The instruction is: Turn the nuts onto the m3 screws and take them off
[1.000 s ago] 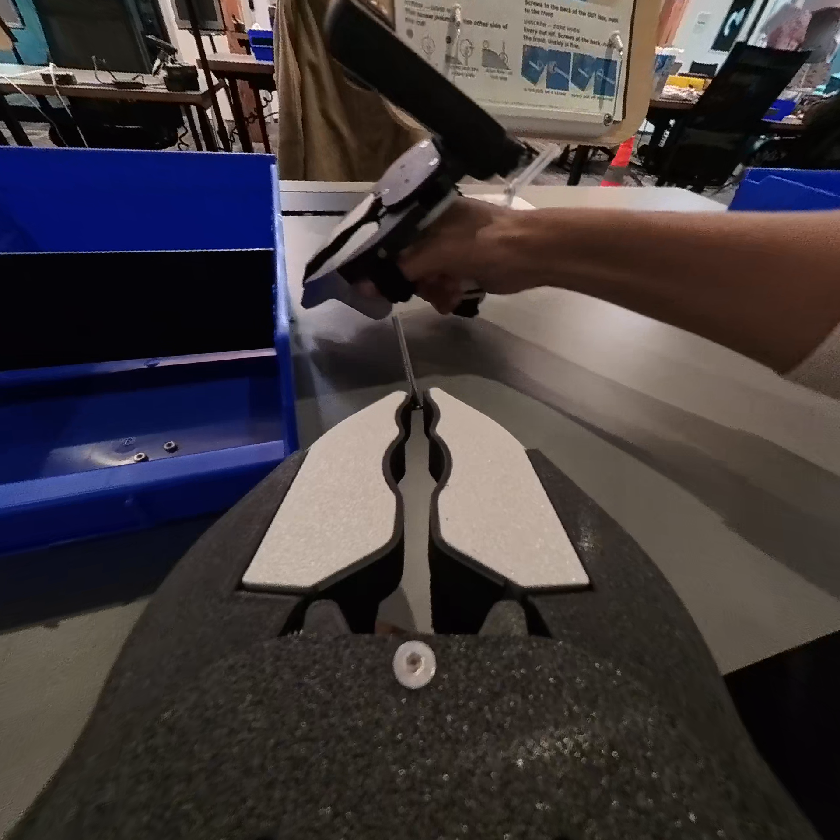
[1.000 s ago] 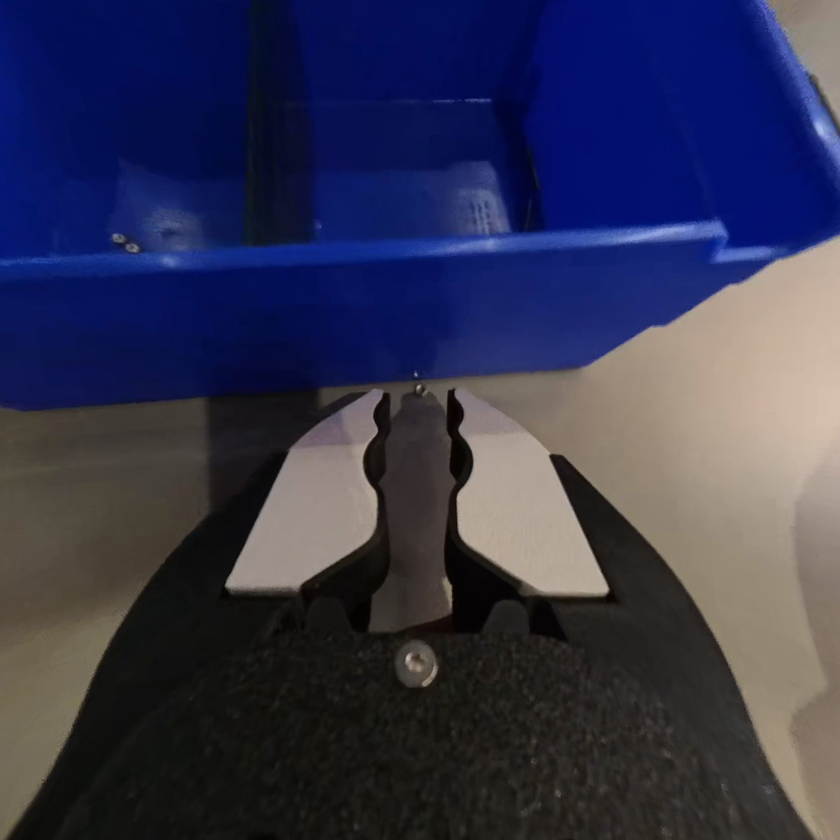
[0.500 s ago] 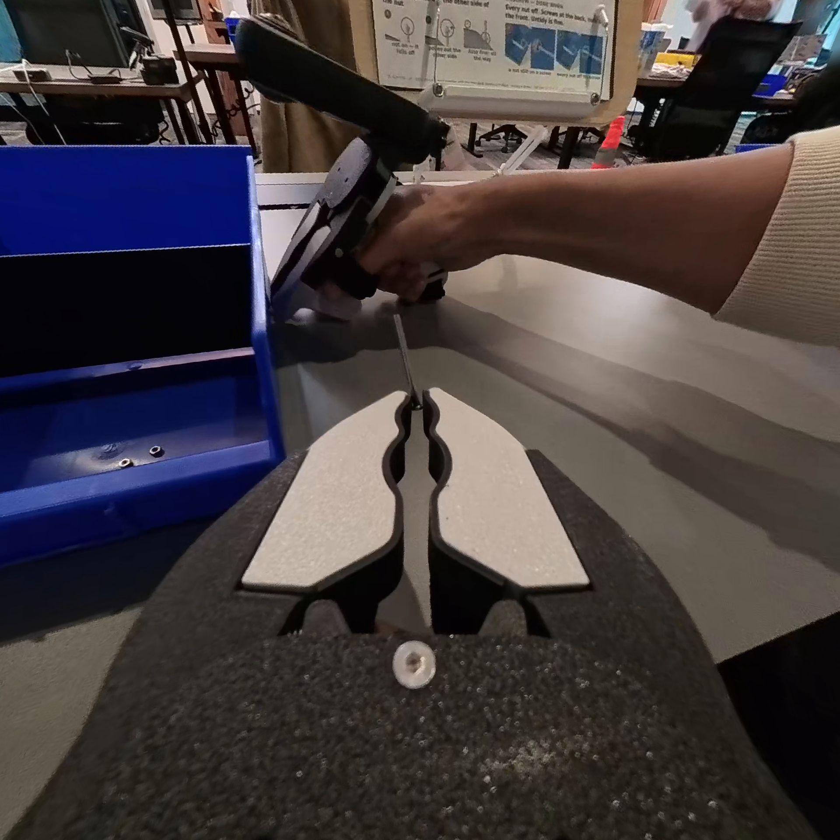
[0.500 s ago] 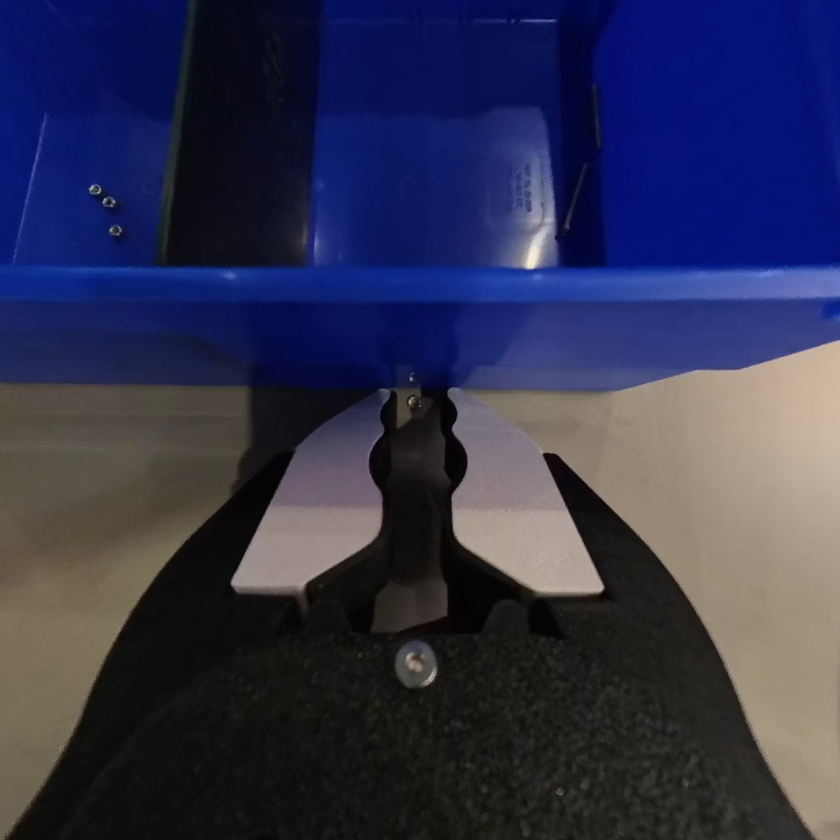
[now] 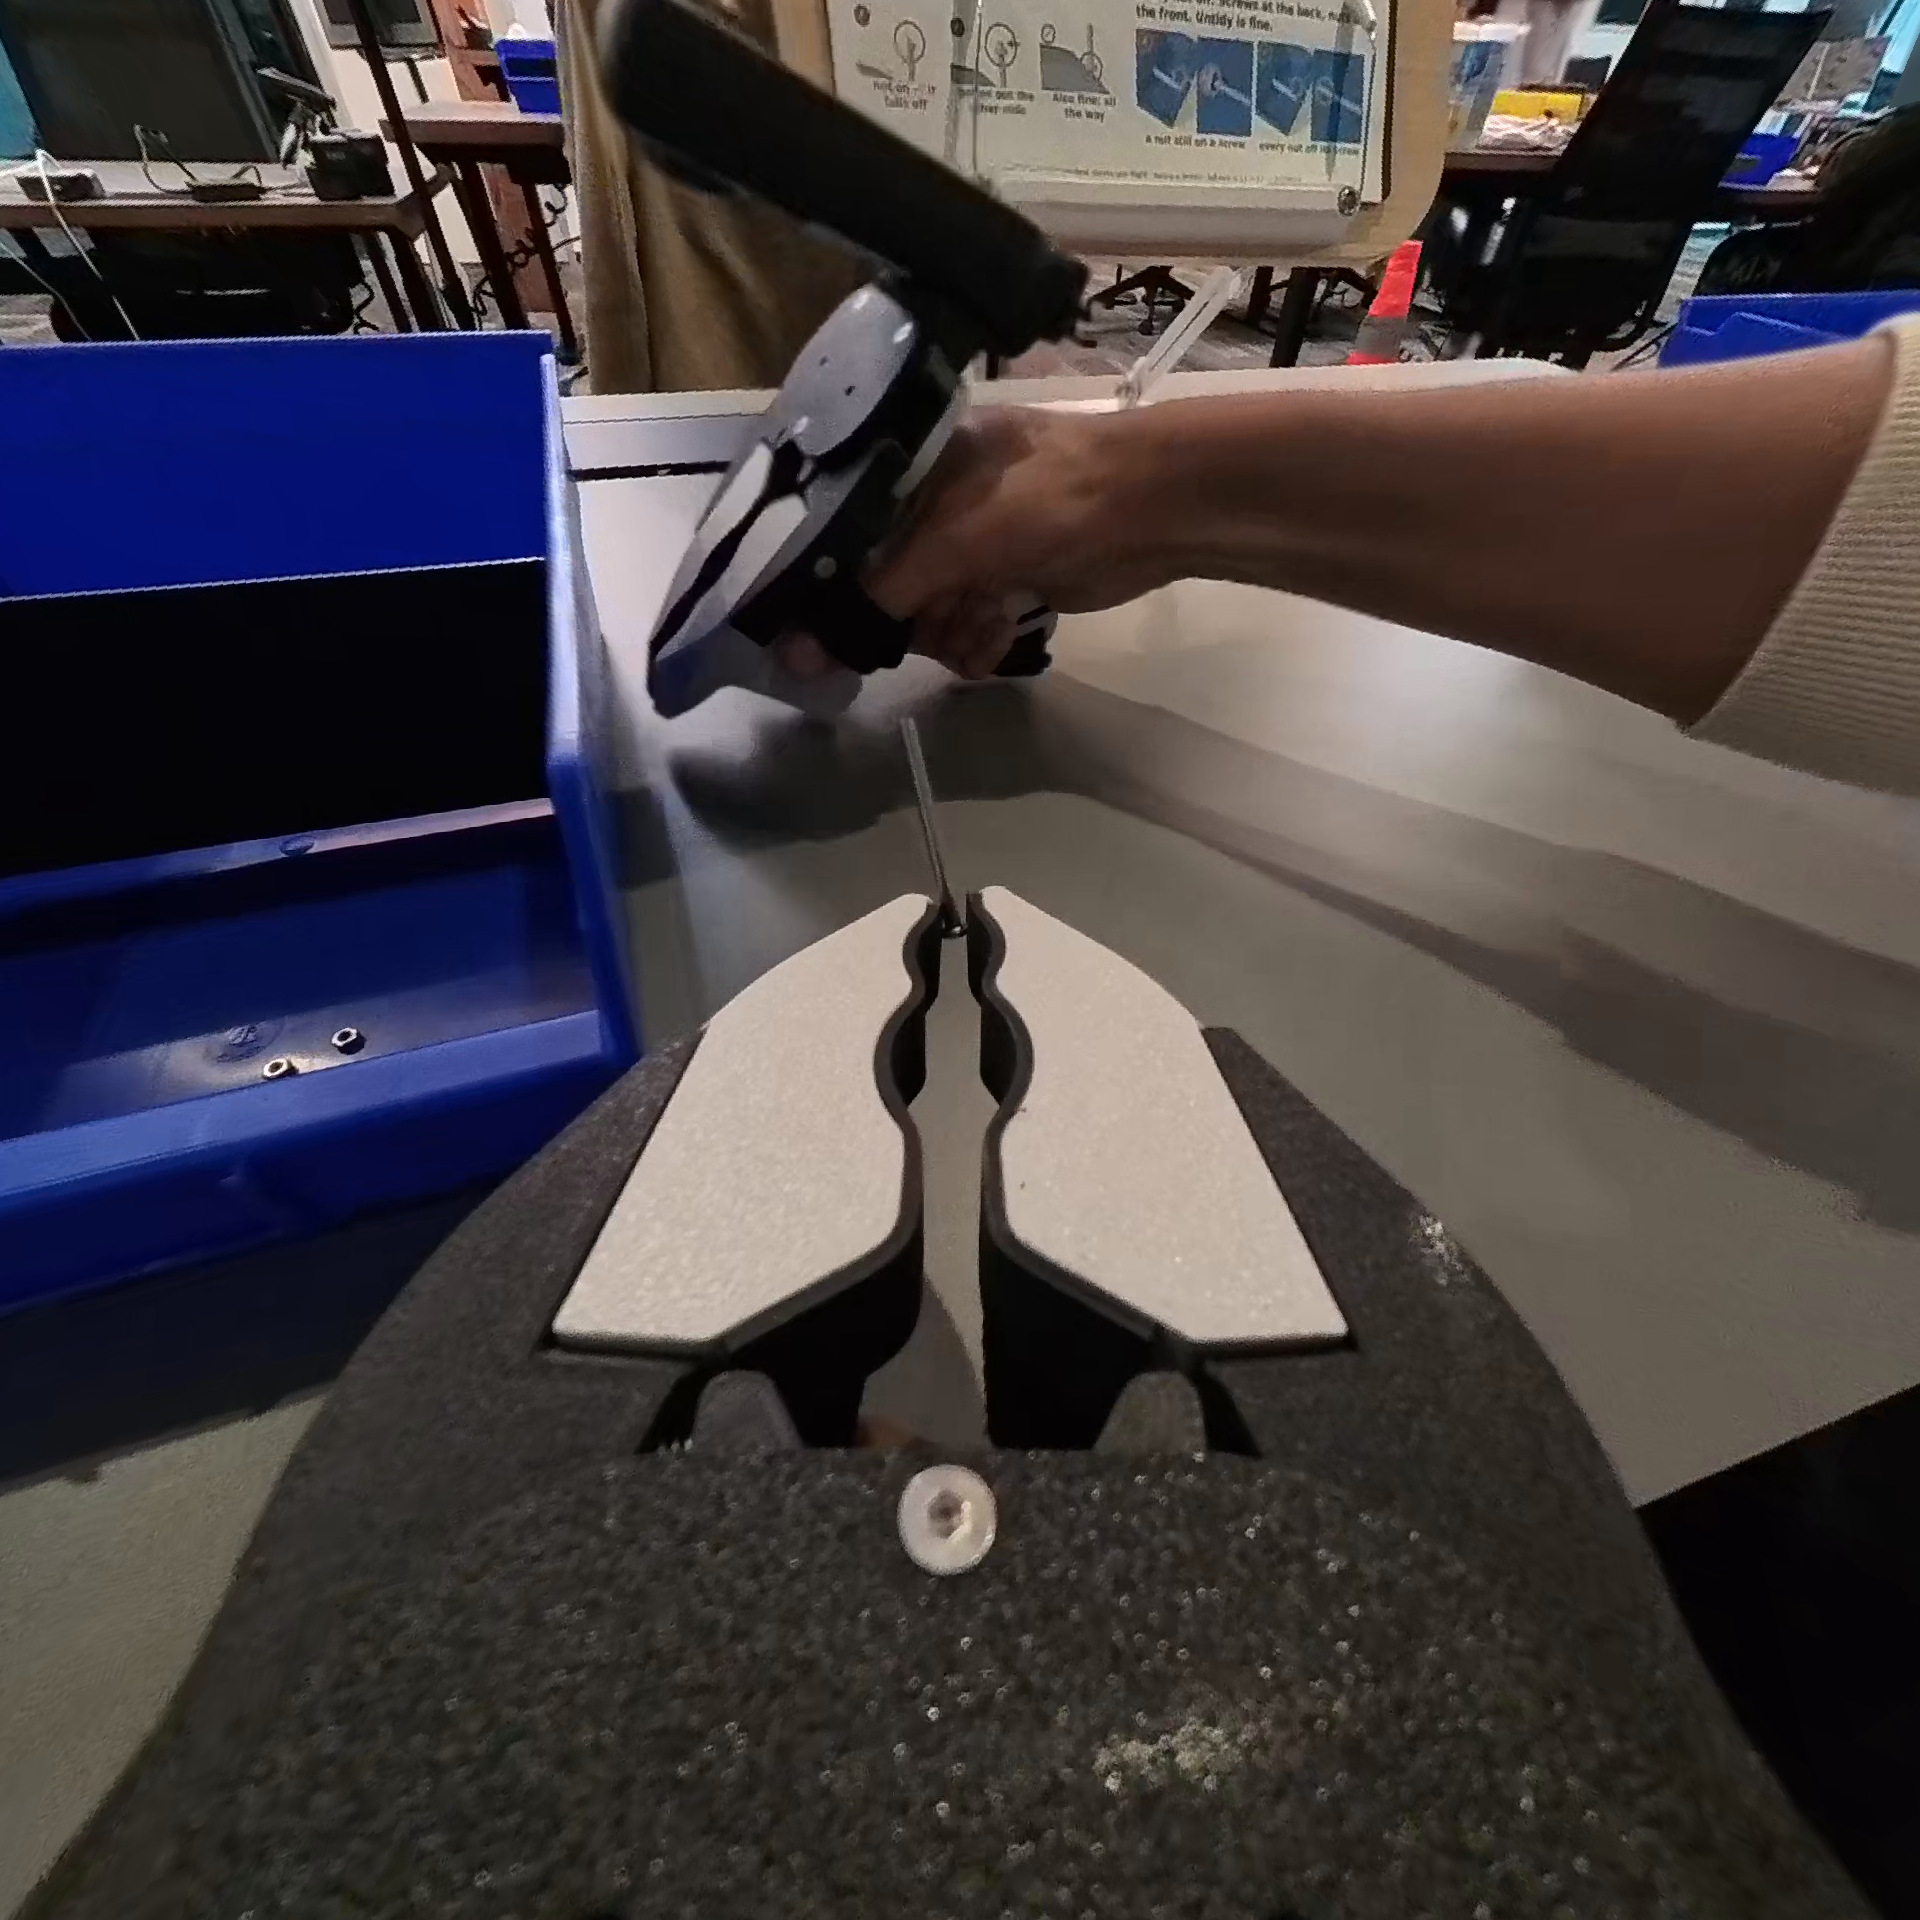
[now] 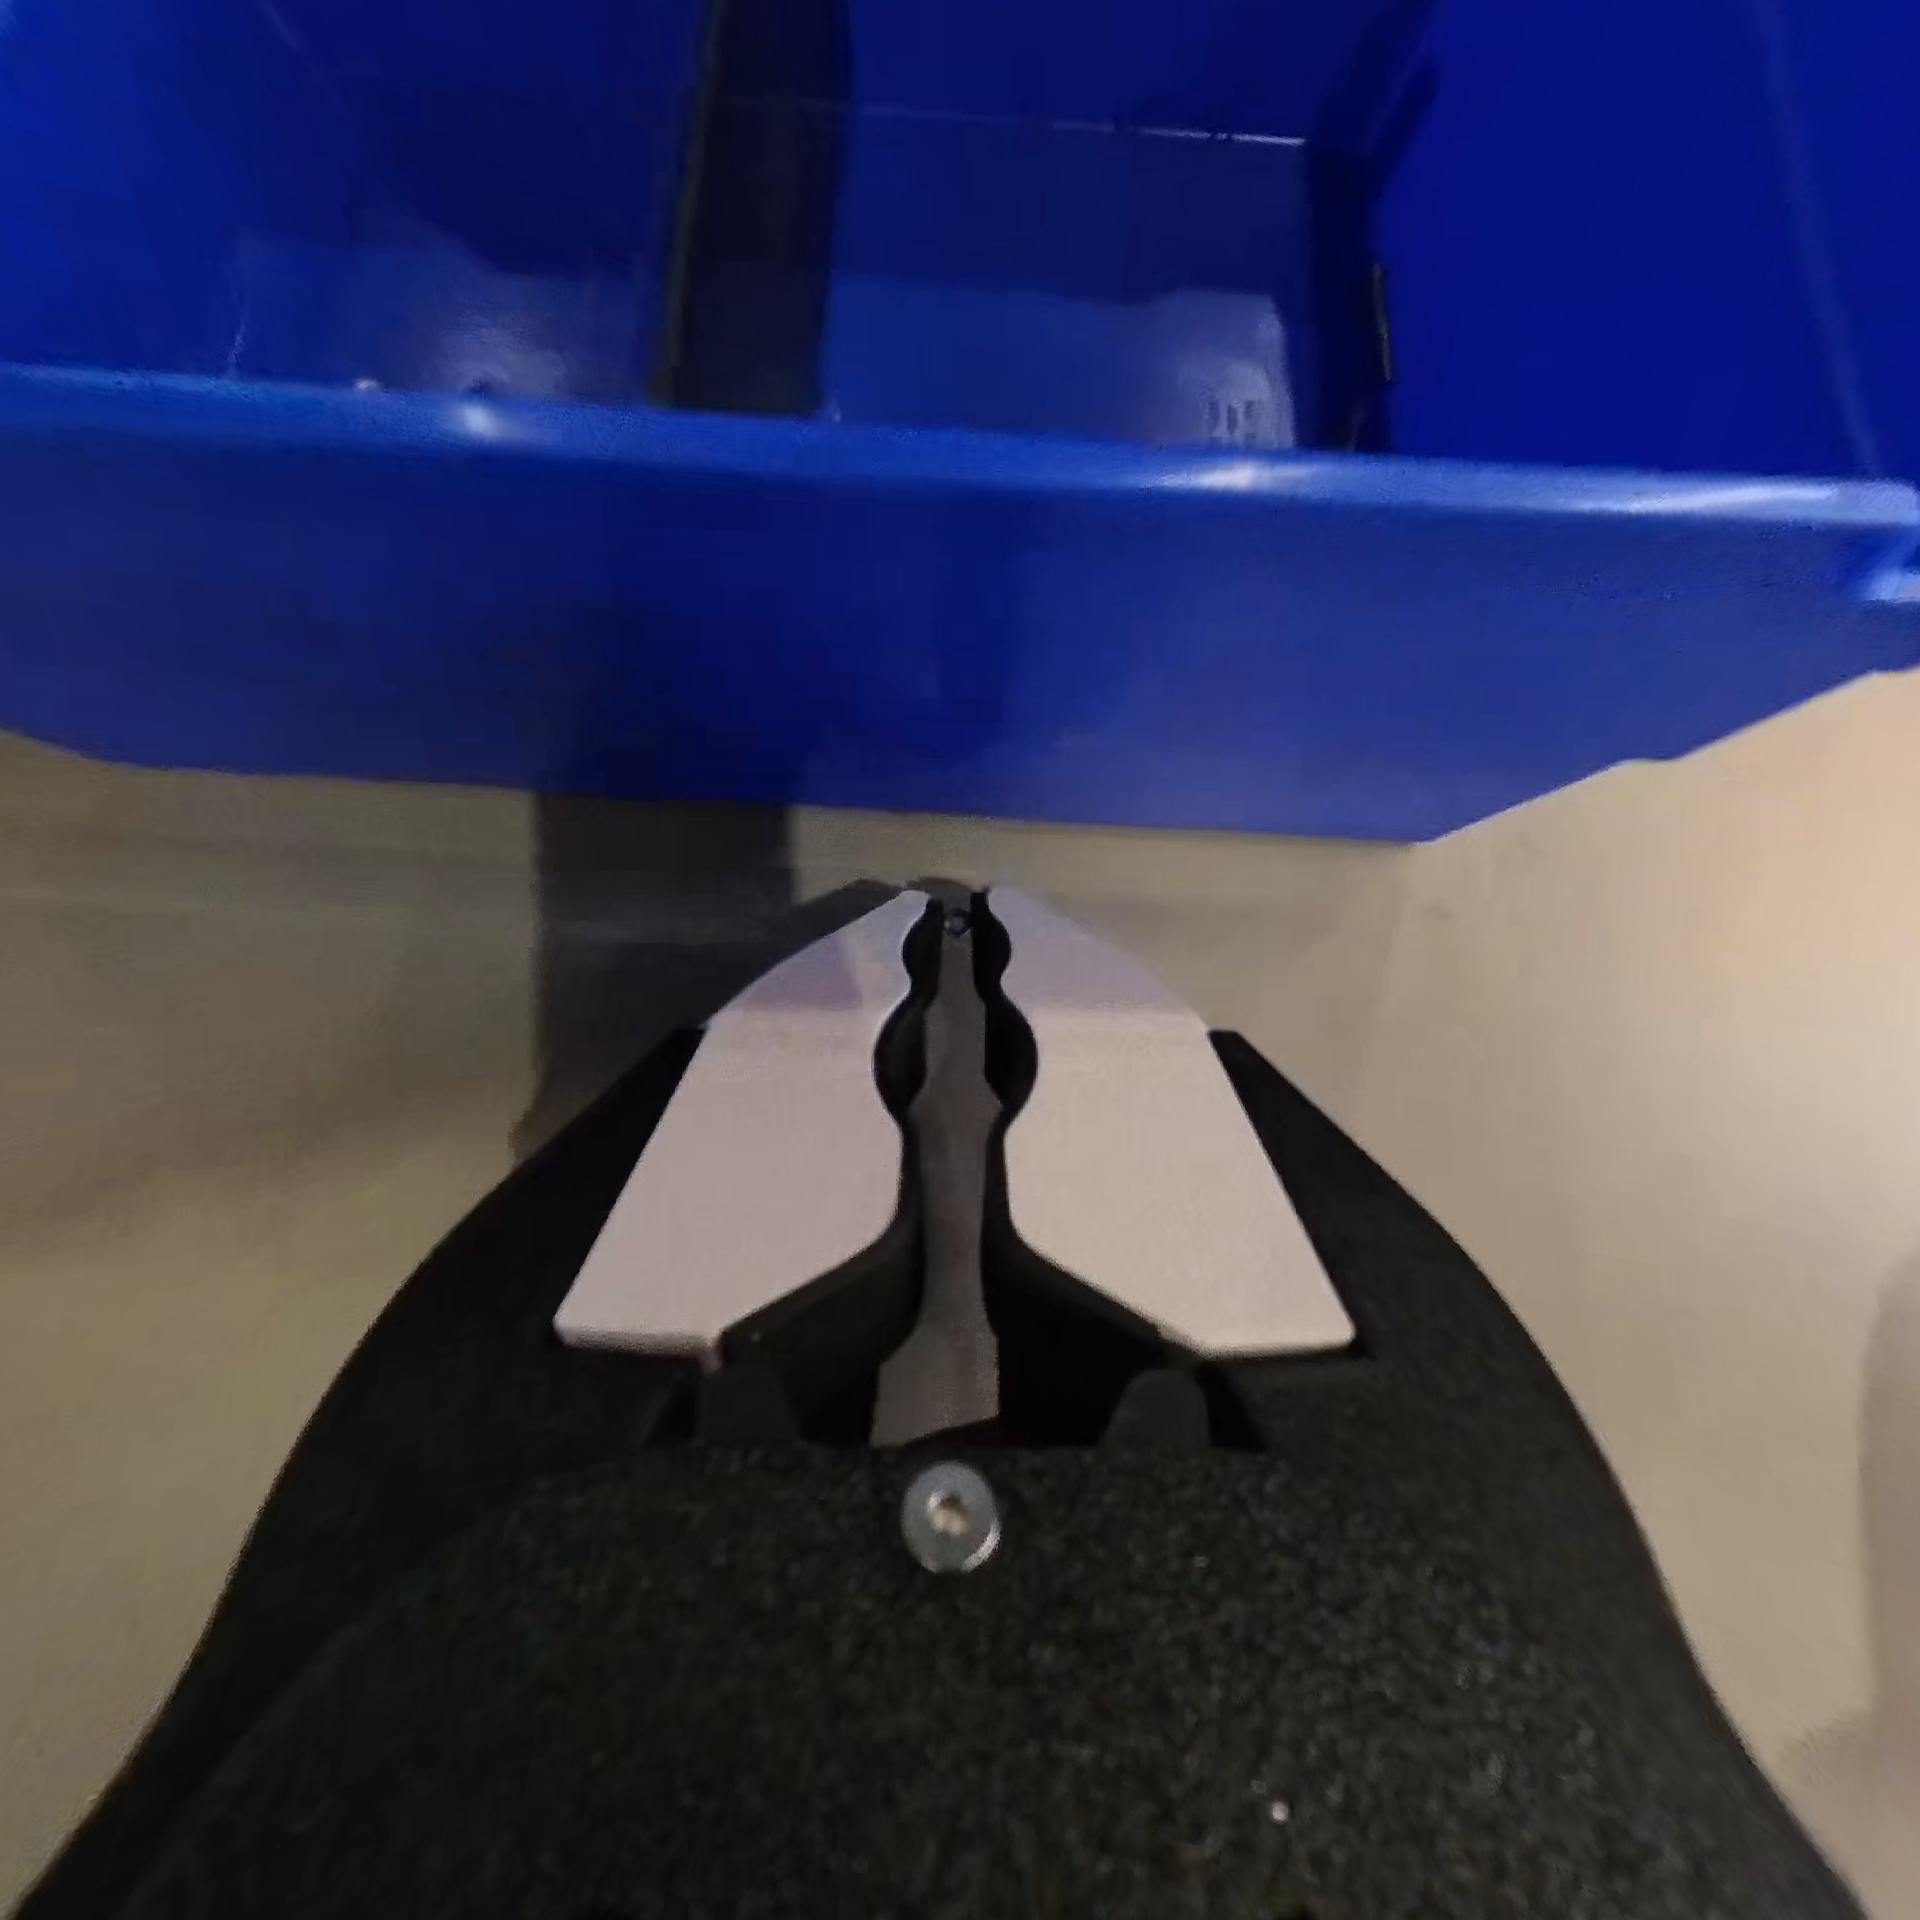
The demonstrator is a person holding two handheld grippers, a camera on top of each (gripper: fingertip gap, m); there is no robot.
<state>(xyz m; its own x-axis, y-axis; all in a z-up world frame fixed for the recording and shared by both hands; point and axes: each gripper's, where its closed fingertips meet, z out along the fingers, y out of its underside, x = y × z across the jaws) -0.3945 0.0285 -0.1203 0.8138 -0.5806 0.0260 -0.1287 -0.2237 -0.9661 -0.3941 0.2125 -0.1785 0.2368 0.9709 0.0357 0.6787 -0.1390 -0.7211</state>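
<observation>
Slippage is the risk: left gripper (image 5: 951,914) fingers pinch the thin screw (image 5: 925,810) by its end; right gripper (image 6: 958,914) fingers nip a tiny nut (image 6: 956,928), easily dropped beside the blue bin (image 6: 935,582).

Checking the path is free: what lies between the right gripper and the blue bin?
Only bare table: in the right wrist view the right gripper, shut on a nut, faces the blue bin directly.

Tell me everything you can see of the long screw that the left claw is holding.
The screw is a thin, long, grey metal rod. The left claw pinches its near end between its tips; the shaft runs forward and up, tilted slightly left, over the grey table. Its far end stops just under the right claw, apparently without touching. No nut shows on the shaft.
</observation>
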